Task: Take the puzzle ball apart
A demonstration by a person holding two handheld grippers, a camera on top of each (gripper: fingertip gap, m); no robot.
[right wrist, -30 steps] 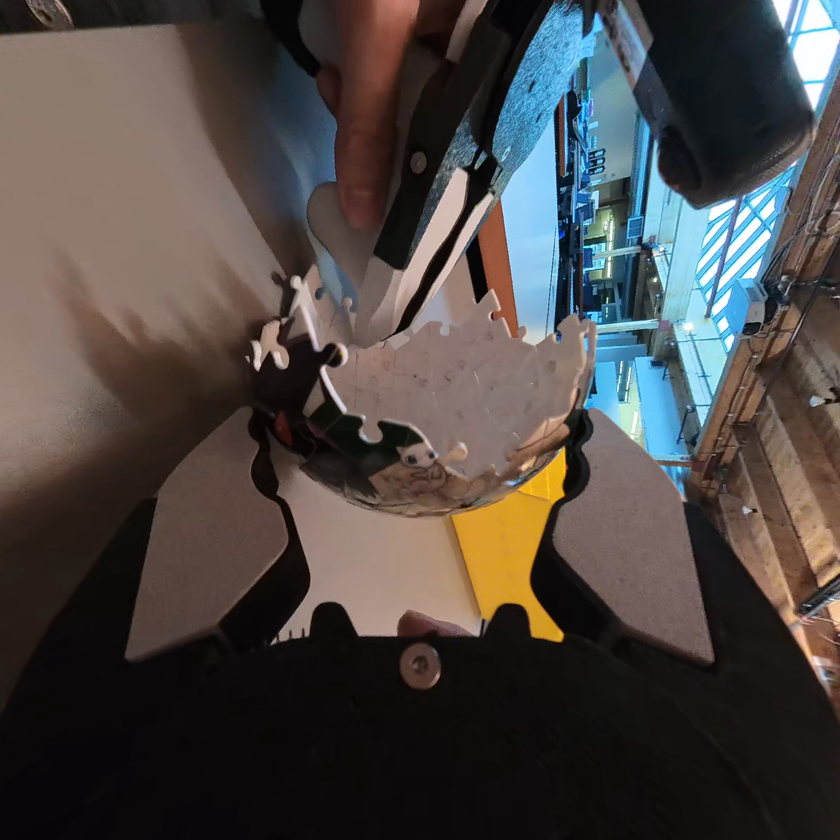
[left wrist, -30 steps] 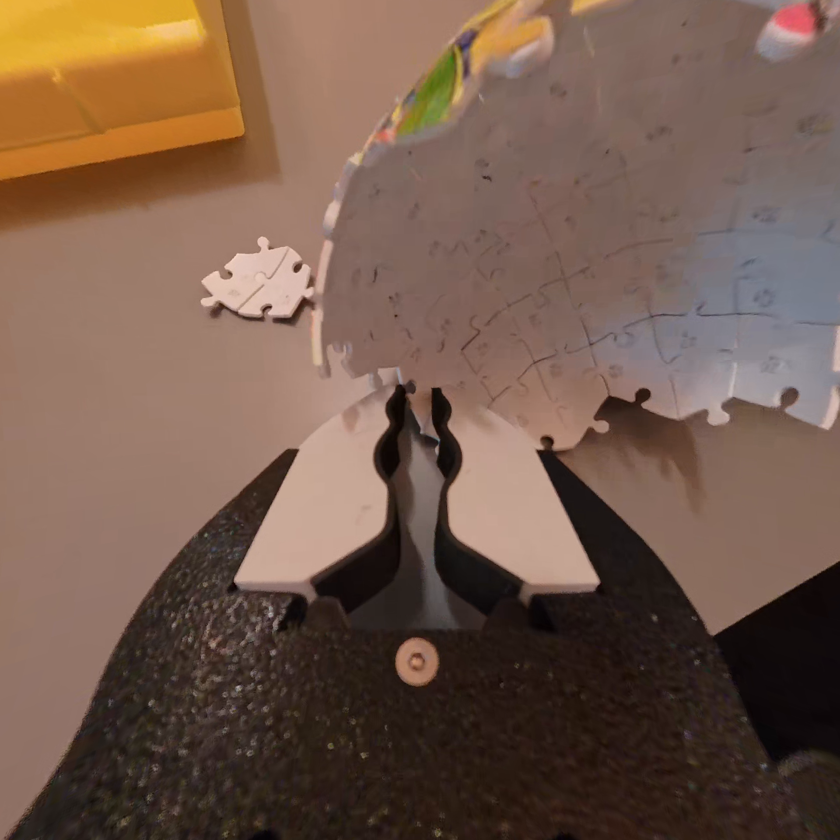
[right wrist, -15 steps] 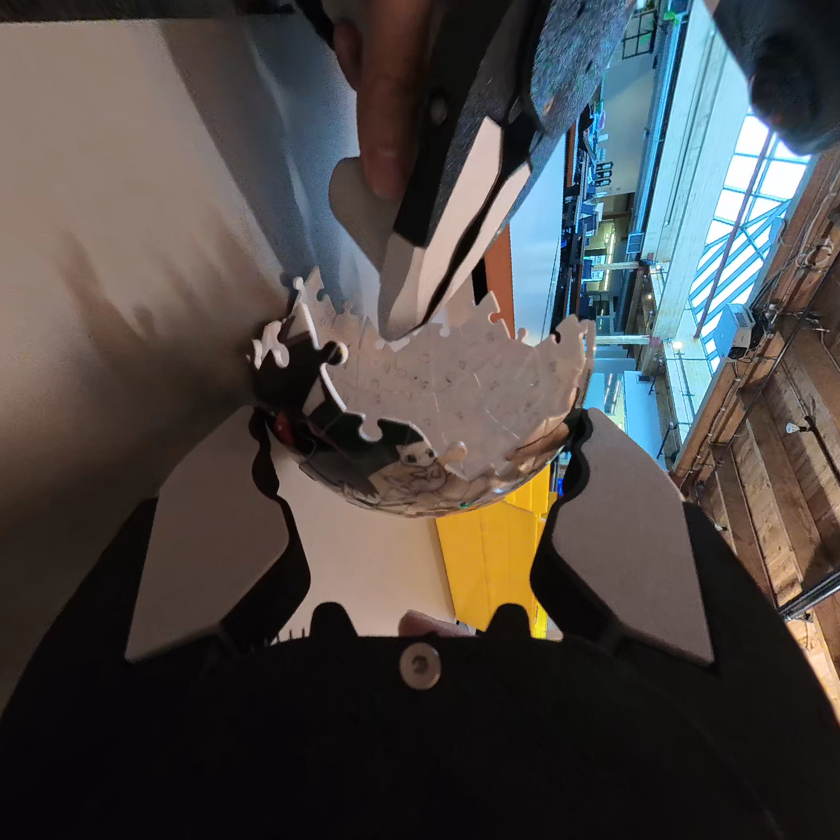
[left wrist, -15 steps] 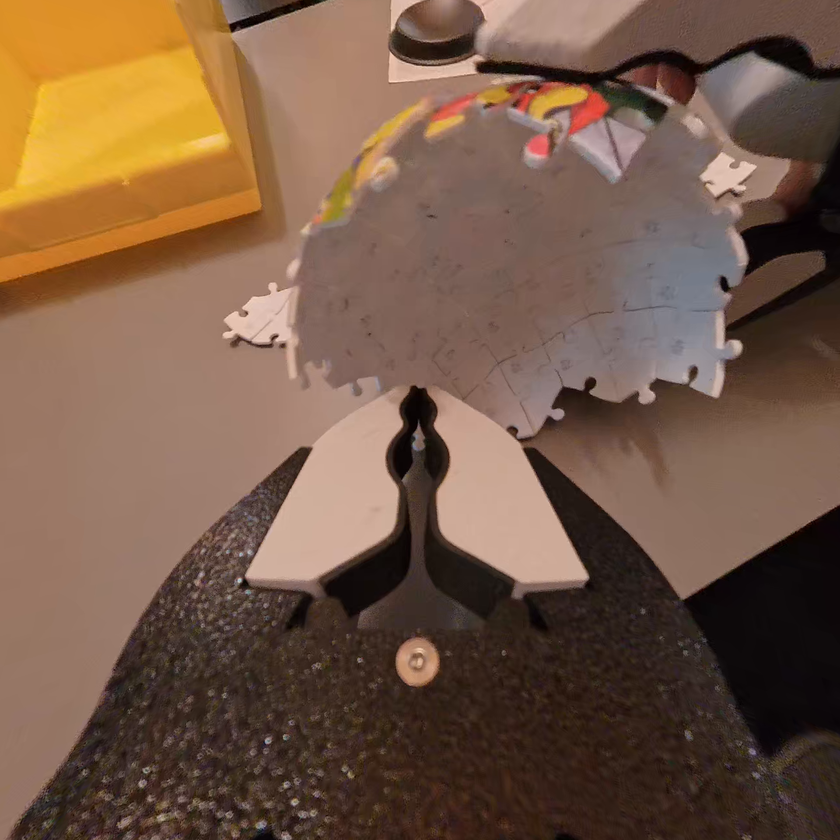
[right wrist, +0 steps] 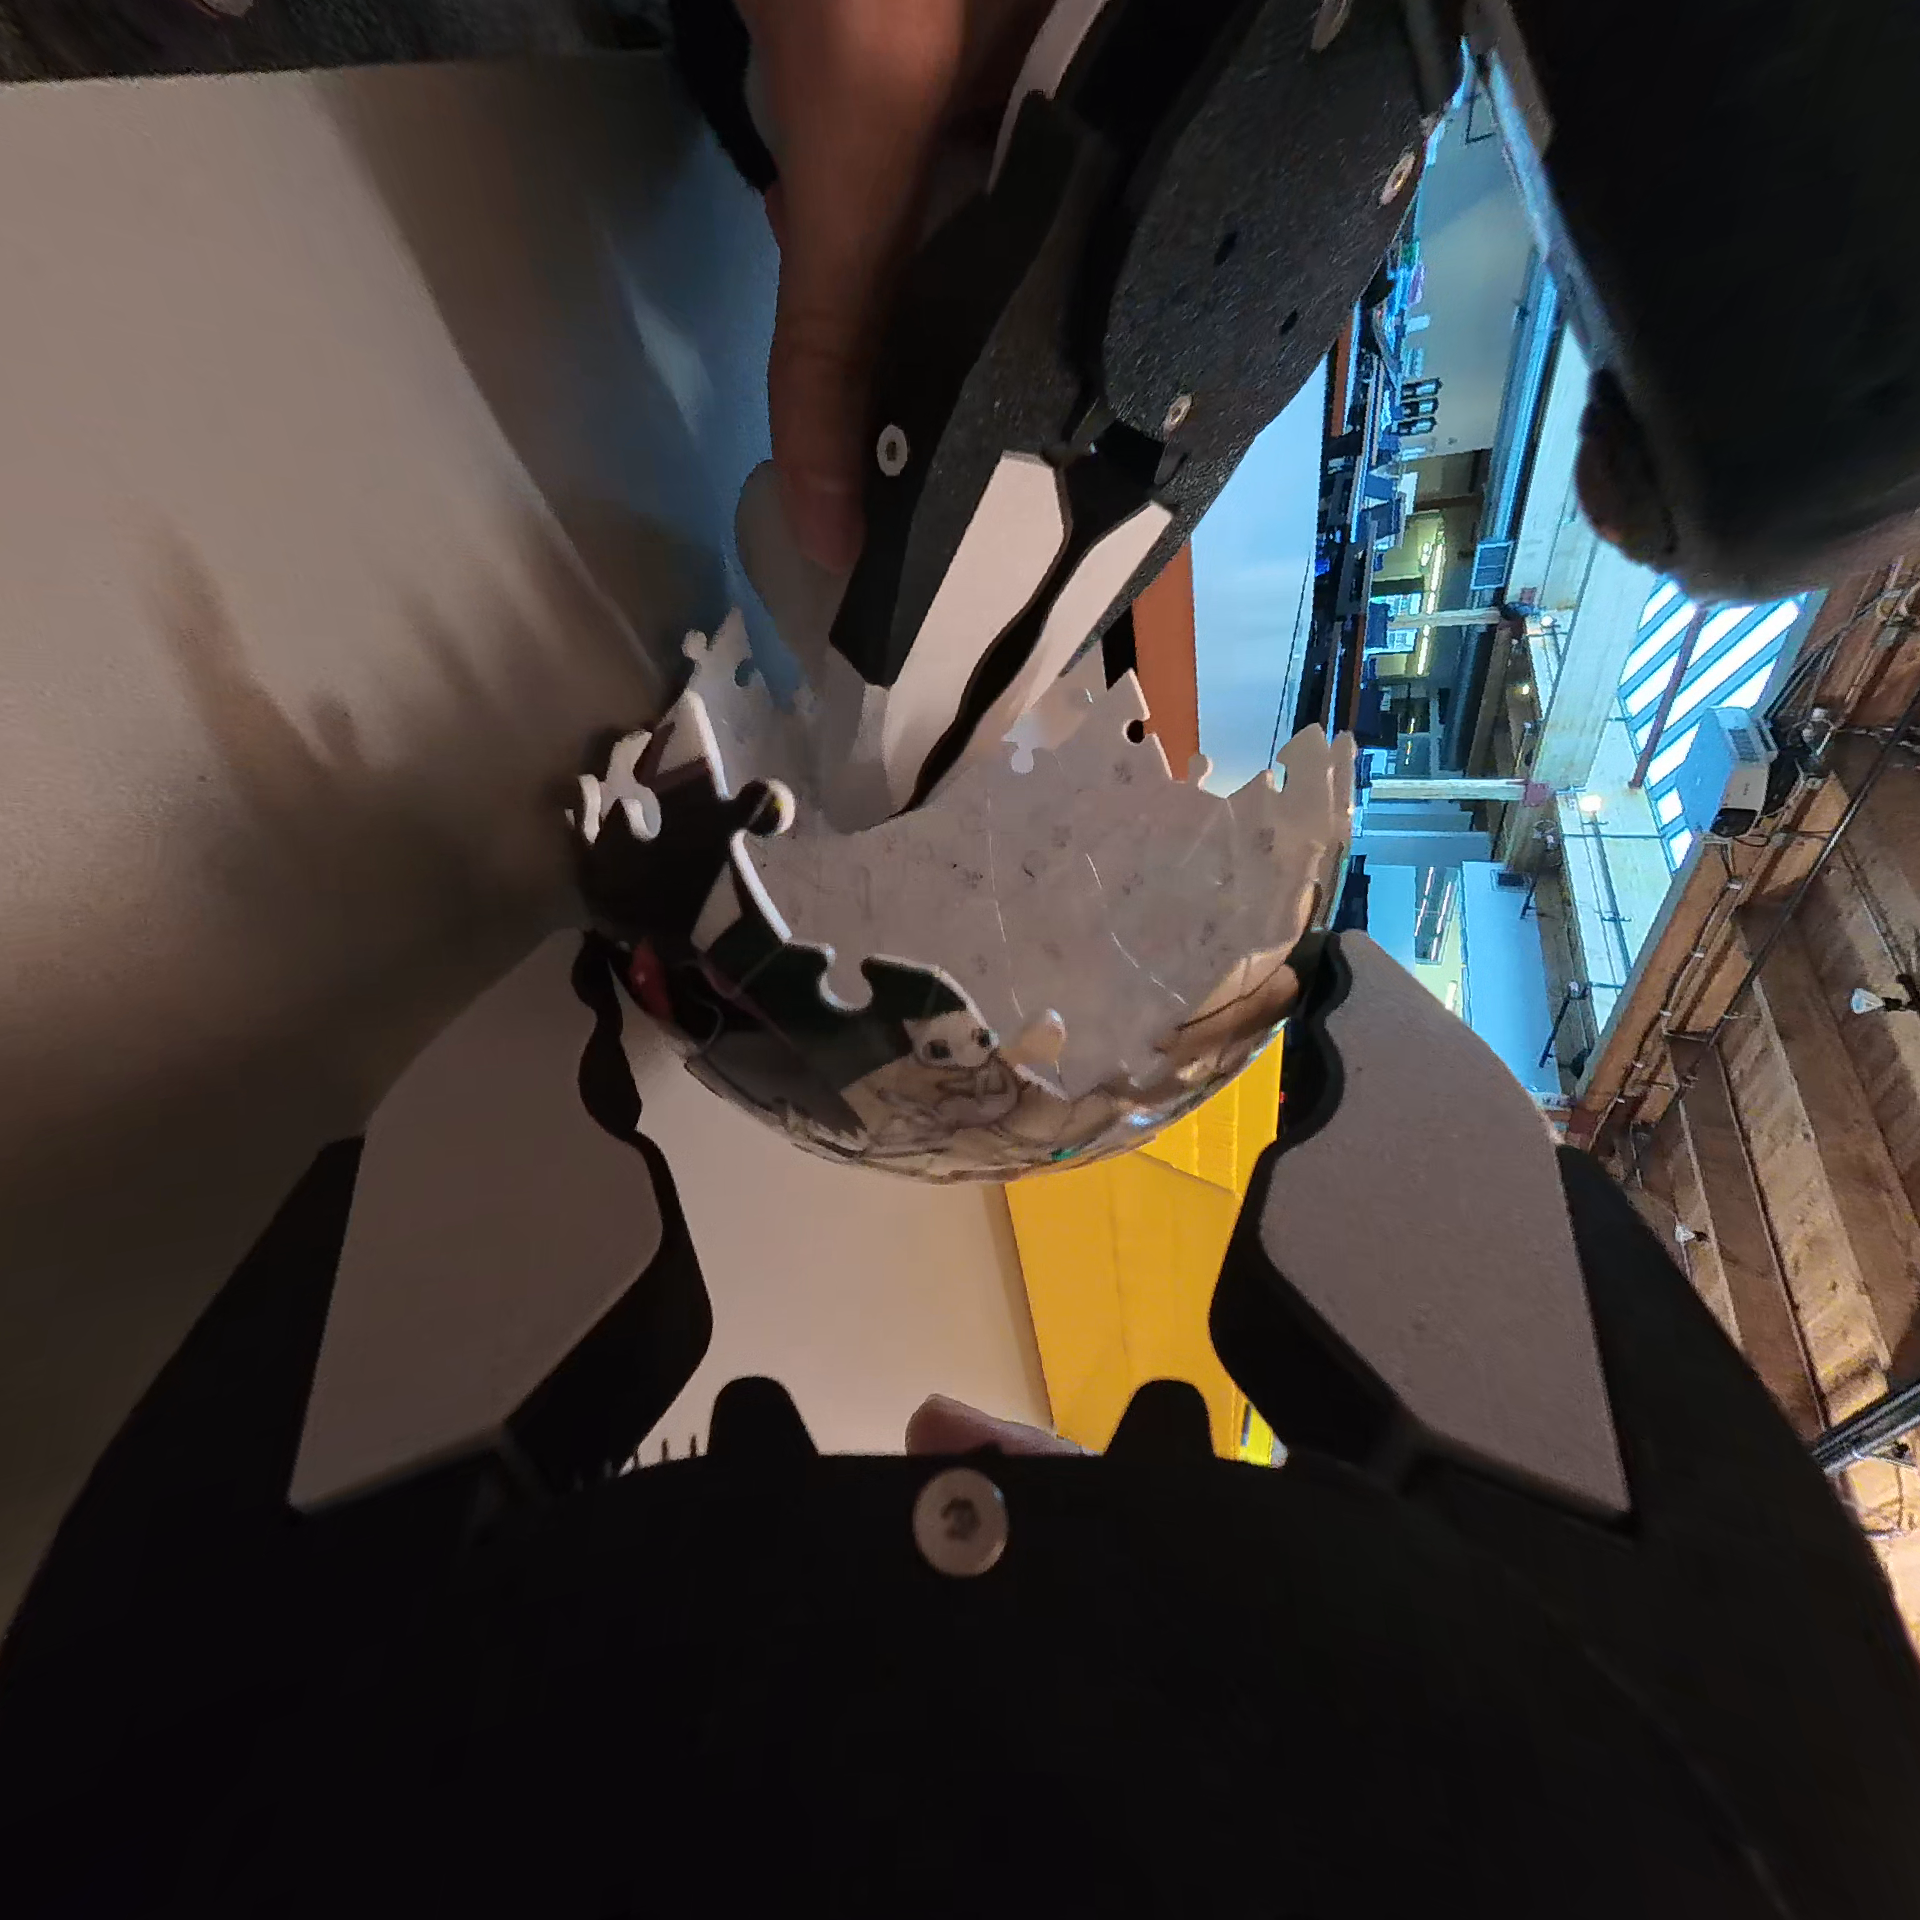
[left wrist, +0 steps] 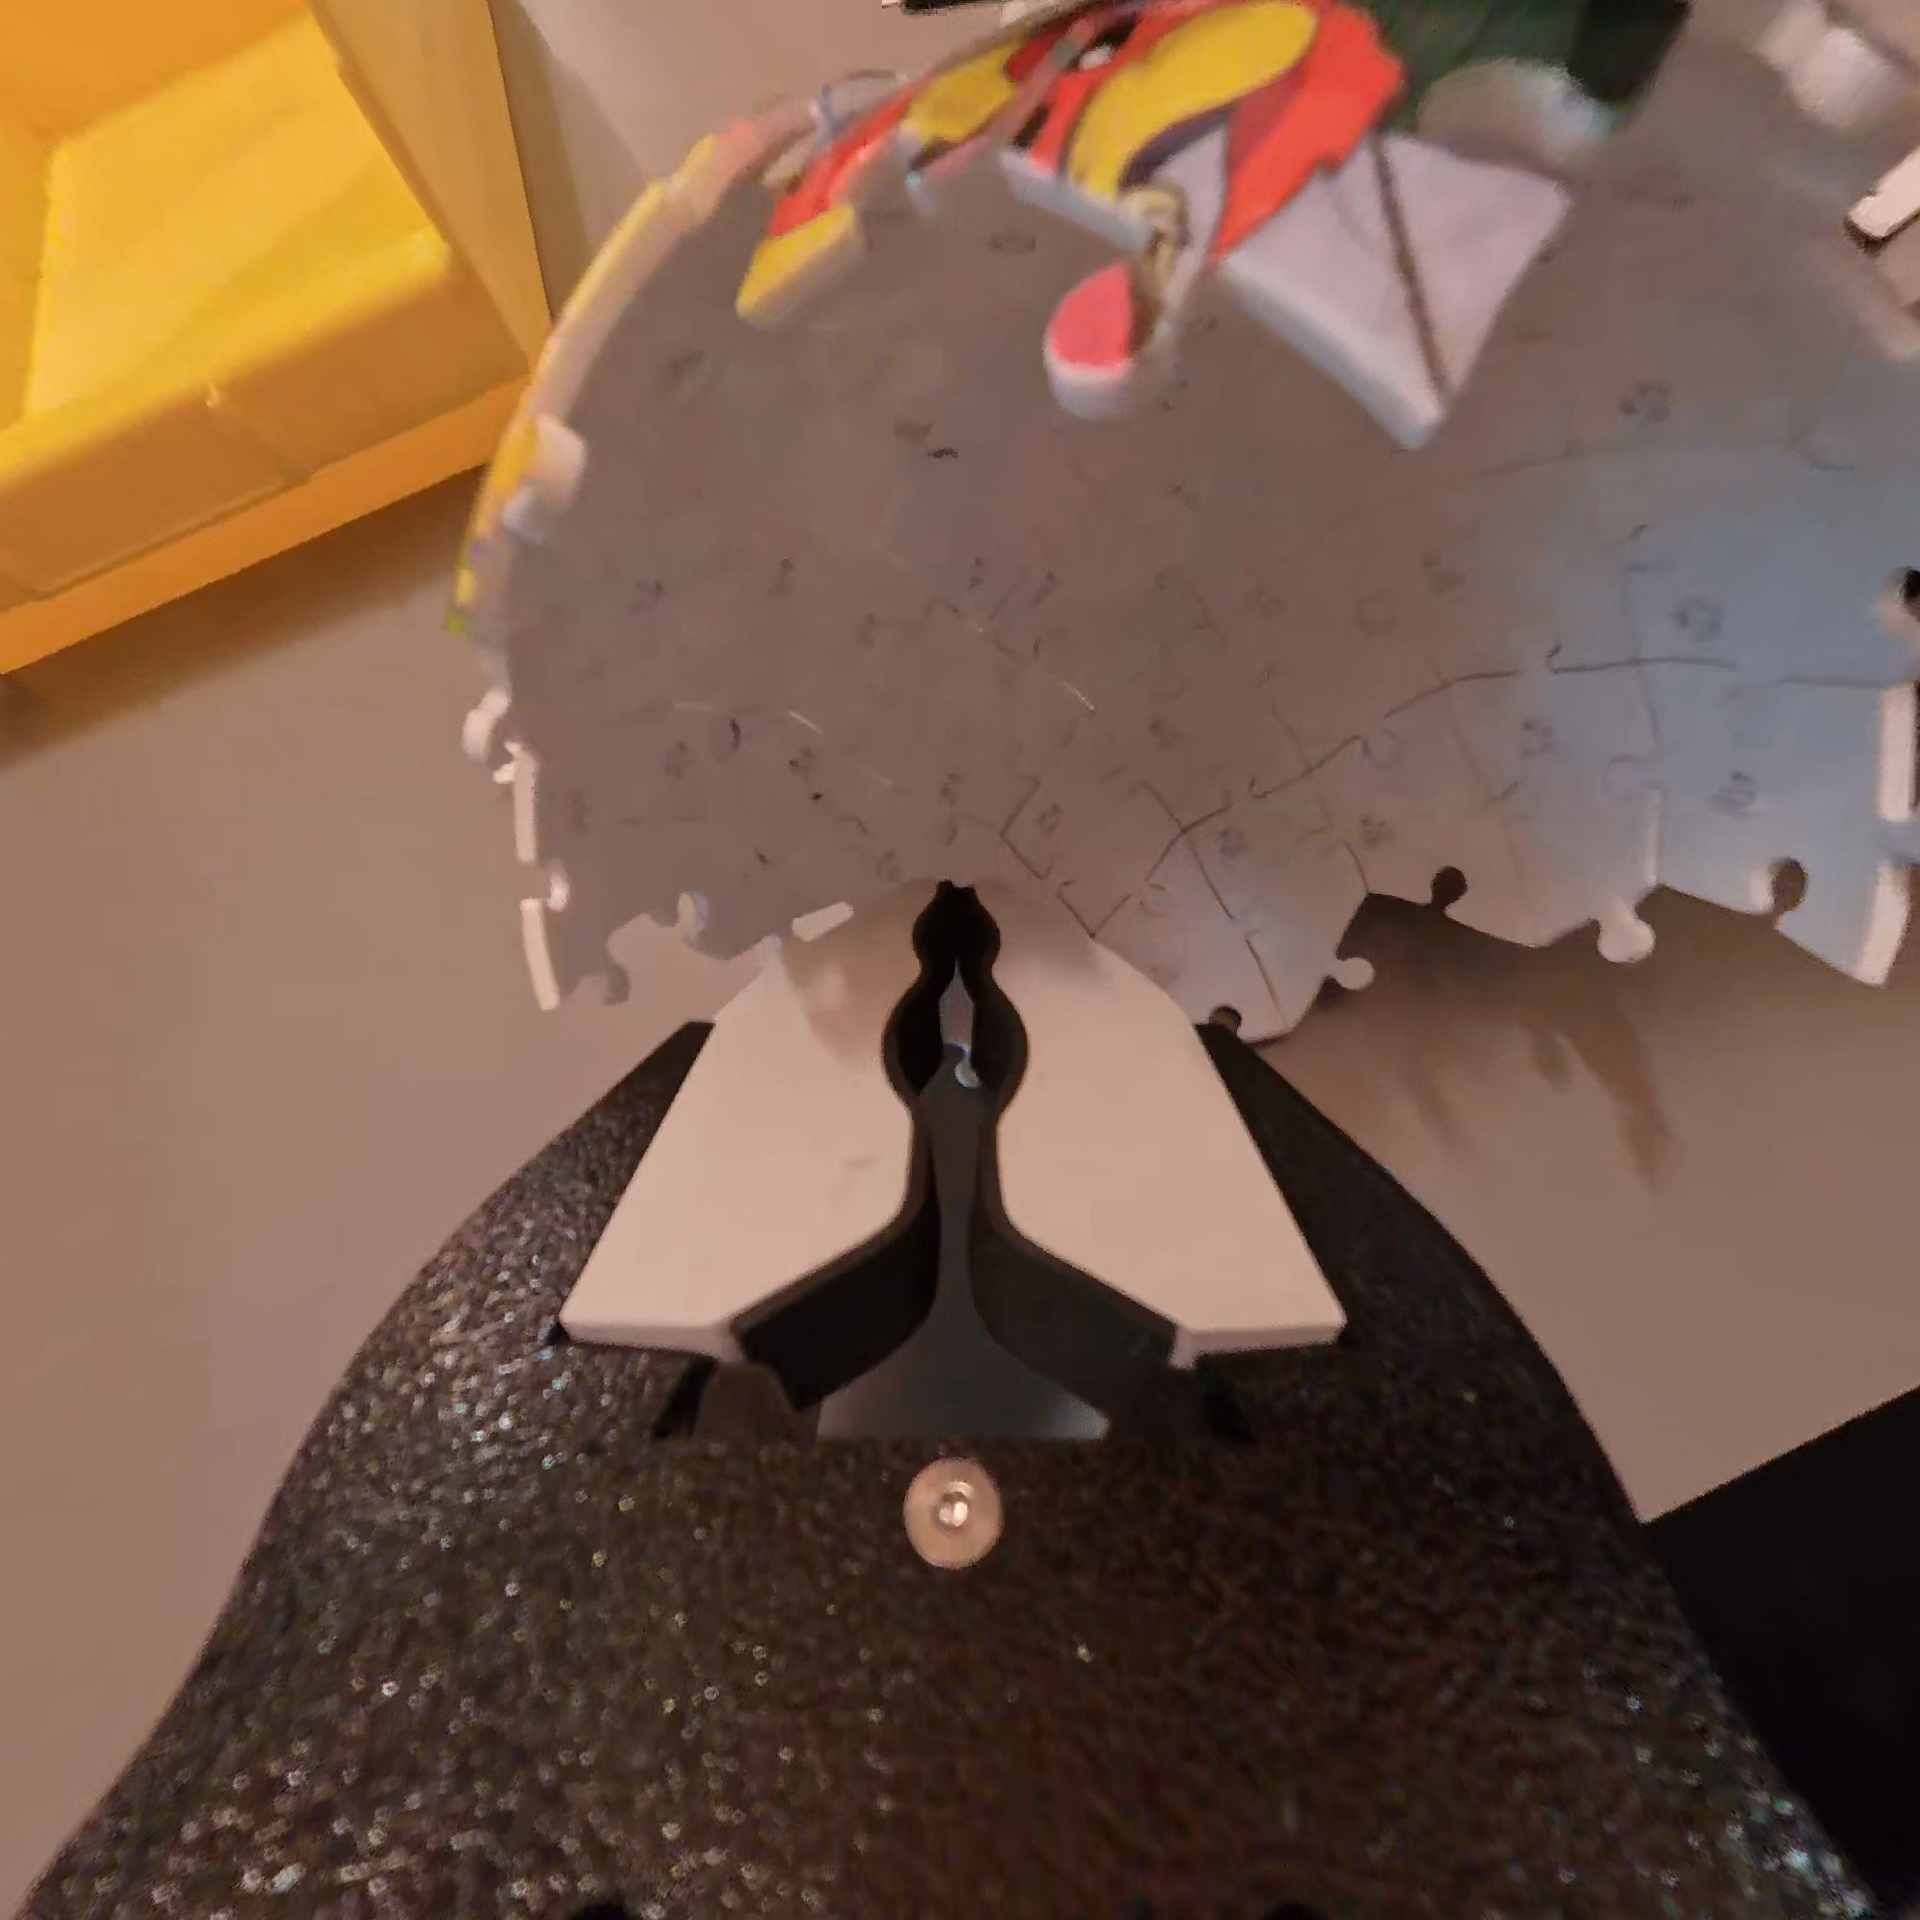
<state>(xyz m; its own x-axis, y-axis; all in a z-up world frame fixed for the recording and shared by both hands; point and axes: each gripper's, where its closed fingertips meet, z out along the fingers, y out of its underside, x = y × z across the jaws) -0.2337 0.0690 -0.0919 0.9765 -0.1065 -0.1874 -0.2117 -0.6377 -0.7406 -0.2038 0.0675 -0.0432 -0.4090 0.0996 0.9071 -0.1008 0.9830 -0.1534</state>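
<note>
The right claw stands wide apart, its two fingers clamped on opposite outer sides of the puzzle ball, which is a partly dismantled shell, open like a bowl with a jagged rim of tabs and notches. The shell is held up off the desk, its white inner face turned toward the left claw.

The left claw has its fingers drawn almost together, pinched on the rim of the shell at the lower edge; a sliver of white piece shows in the narrow gap between them. From the right wrist view the left claw reaches down into the bowl's far rim, with a person's finger resting along its side.

Only the left wrist view shows the printed outside of the ball, red, yellow and green, curling over the top, and a yellow bin on the desk behind. Only the right wrist view shows the dark printed pieces on the near side and a large room with windows beyond.
</note>
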